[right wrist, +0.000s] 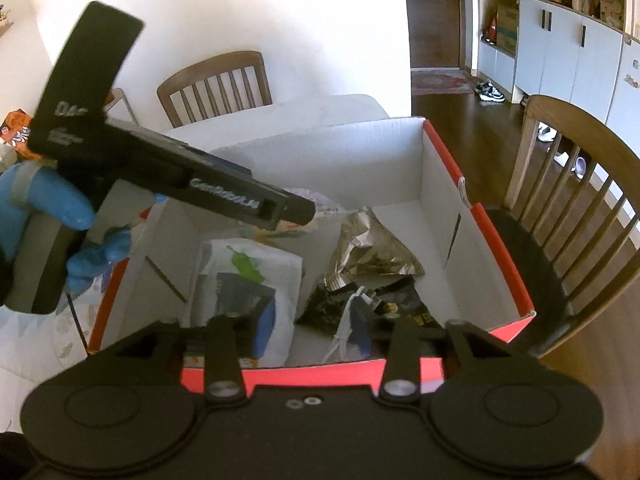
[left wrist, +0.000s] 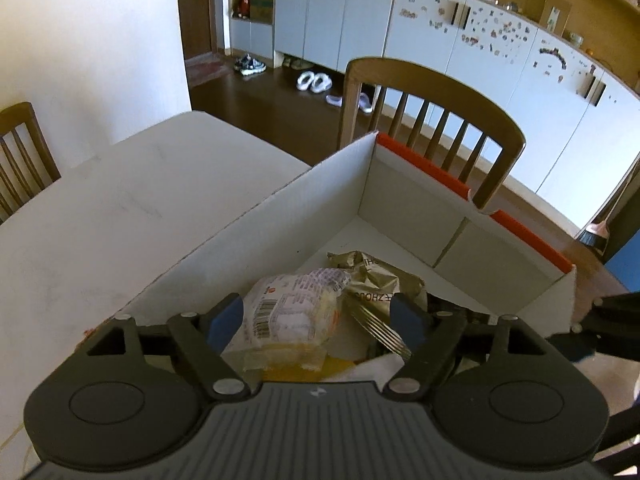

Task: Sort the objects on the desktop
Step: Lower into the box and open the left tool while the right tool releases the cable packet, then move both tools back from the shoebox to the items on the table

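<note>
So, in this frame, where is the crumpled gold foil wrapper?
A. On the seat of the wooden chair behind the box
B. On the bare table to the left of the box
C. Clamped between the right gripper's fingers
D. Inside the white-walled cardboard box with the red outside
D: the crumpled gold foil wrapper lies on the floor of the cardboard box, among other packets; both wrist views show it within the walls, with no gripper holding it.
</note>
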The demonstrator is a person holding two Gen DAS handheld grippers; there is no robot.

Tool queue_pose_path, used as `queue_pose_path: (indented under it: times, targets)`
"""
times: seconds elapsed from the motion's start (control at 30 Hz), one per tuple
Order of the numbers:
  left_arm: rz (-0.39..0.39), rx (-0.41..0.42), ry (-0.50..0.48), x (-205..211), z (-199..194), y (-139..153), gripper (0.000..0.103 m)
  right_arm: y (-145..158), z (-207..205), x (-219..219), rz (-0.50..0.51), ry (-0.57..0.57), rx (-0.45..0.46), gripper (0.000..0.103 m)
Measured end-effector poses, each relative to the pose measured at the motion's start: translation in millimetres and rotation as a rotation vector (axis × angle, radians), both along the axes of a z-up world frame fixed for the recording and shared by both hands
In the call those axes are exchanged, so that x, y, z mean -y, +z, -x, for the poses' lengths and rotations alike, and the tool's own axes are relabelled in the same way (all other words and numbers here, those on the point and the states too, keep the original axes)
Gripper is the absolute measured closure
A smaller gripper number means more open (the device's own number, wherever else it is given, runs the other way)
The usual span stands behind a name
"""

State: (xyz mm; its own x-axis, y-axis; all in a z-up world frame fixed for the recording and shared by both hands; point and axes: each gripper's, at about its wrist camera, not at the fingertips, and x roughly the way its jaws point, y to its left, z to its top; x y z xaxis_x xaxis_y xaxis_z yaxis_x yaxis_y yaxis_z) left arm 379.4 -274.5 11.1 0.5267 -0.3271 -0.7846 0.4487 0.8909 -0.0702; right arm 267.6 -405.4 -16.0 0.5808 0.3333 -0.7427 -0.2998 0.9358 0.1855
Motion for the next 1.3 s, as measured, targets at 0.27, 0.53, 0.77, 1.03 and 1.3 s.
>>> queue_pose_path:
  times: [0.27,0.53,0.77,1.03,1.3]
  targets:
    - [0.037,0.040,0.009,-18,25,18,0.023,10,12,-8,0.012,0.002,0.028,0.057]
    - [0.080,0.081,0.006,-35,57,36,0.023,22,20,-14,0.018,-0.003,0.053,0.055]
    - [0.094,0.124,-0.018,-49,91,46,0.023,27,26,-23,0.019,-0.015,0.065,0.054]
    - [0.133,0.152,-0.020,-73,124,54,0.023,31,35,-41,0.022,-0.012,0.077,0.050]
    - [0.152,0.175,-0.006,-102,156,60,0.019,38,51,-66,0.031,-0.014,0.109,0.031]
